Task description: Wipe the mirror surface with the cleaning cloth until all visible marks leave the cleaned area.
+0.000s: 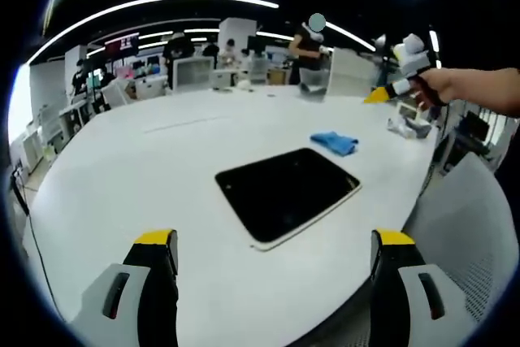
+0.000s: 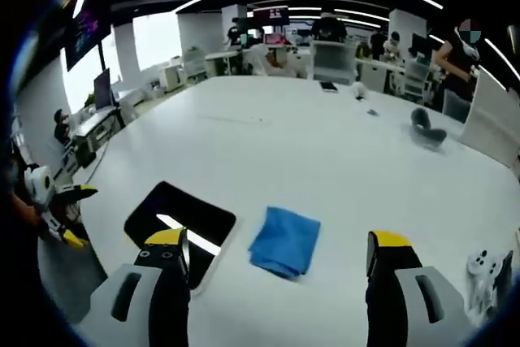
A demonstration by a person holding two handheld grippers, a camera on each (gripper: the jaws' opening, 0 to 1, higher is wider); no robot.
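A dark rectangular mirror (image 1: 286, 193) with a pale rim lies flat on the white table (image 1: 146, 176). Beyond it rests a blue cleaning cloth (image 1: 335, 142). My left gripper (image 1: 276, 249) hangs open above the table's near edge, short of the mirror, nothing between its jaws. In the right gripper view the blue cloth (image 2: 284, 241) lies just ahead between the jaws of my right gripper (image 2: 276, 249), which is open and empty. The mirror (image 2: 180, 223) is to the cloth's left. The right gripper (image 1: 402, 79) also appears in a hand at the upper right of the left gripper view.
A white game controller (image 2: 486, 270) lies near the table edge at lower right. A dark small object (image 2: 426, 127) sits farther across the table. People and desks with monitors (image 1: 193, 72) stand beyond the table. A grey chair (image 1: 475, 225) is at the right.
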